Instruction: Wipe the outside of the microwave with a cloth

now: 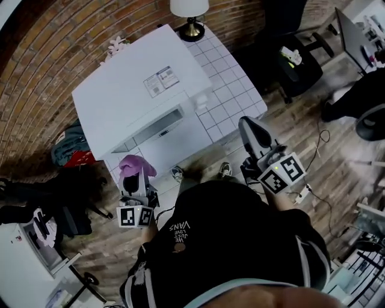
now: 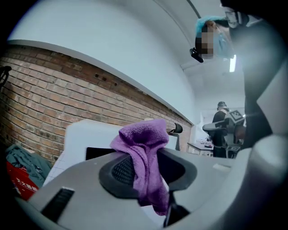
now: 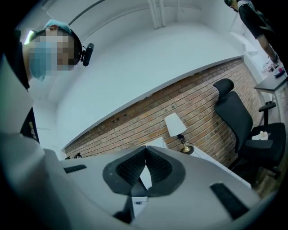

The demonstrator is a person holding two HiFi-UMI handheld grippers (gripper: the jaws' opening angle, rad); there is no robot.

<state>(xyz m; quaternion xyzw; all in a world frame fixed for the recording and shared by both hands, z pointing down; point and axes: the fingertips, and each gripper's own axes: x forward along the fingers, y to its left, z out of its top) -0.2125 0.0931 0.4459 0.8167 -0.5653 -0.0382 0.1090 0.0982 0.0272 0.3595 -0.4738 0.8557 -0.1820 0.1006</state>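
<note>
The white microwave (image 1: 138, 90) stands on a white tiled table (image 1: 231, 102) against the brick wall, its door facing me. My left gripper (image 1: 135, 174) is shut on a purple cloth (image 1: 136, 164), held a little in front of the microwave's front lower left corner. In the left gripper view the purple cloth (image 2: 146, 166) drapes from between the jaws, with the microwave (image 2: 85, 139) behind it. My right gripper (image 1: 252, 133) is shut and holds nothing, to the right of the microwave near the table's front edge. In the right gripper view its jaw tips (image 3: 145, 158) meet.
A lamp (image 1: 190, 13) stands on the table behind the microwave. A black office chair (image 1: 289, 60) is at the right. Bags and clothes (image 1: 69, 150) lie on the floor at the left, with a black pile (image 1: 54, 192) nearer me. A cable (image 1: 319, 180) runs over the wooden floor.
</note>
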